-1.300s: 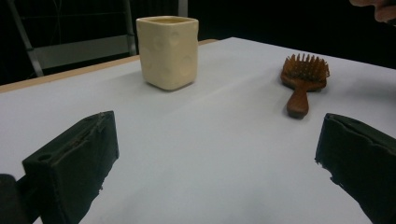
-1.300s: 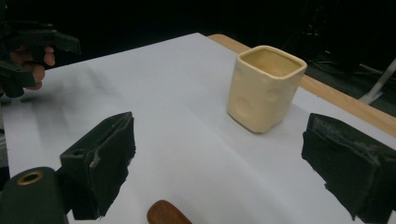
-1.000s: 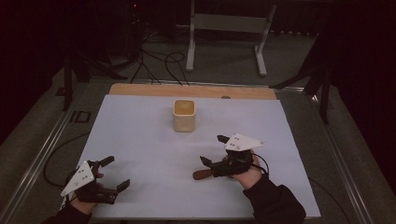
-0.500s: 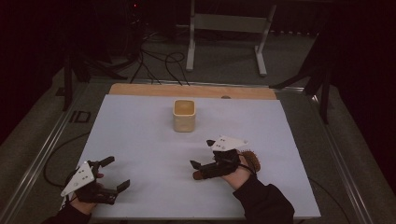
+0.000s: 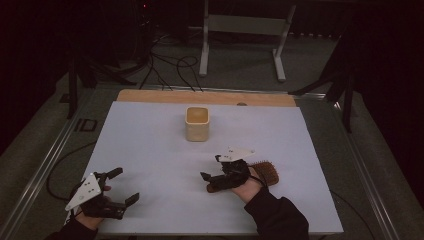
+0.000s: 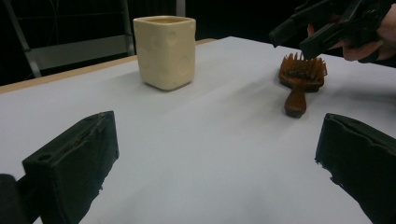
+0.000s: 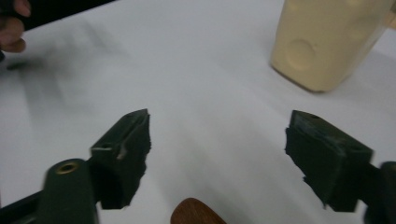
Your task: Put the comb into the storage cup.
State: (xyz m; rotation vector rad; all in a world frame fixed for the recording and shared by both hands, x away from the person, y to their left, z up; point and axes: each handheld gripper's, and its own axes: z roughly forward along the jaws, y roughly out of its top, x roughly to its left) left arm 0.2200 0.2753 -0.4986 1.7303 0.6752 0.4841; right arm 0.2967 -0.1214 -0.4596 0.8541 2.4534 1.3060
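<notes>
Right gripper (image 5: 210,171) is seen low over the wooden hairbrush (image 5: 260,172) on the white table top (image 5: 150,145), jaws on either side of the handle. Jaws have just been closing but are not yet on it: in the right gripper view the handle end (image 7: 196,213) sits between the two pads with clear gaps on both sides. Brush lies bristles up, right of centre and nearer the person than the cream cup (image 5: 197,123), well apart from it. Its handle points toward the table's middle. Left gripper (image 5: 121,186) is held by the near left corner, jaws spread wide, nothing between them. The cup stands upright near the far edge, centred.
</notes>
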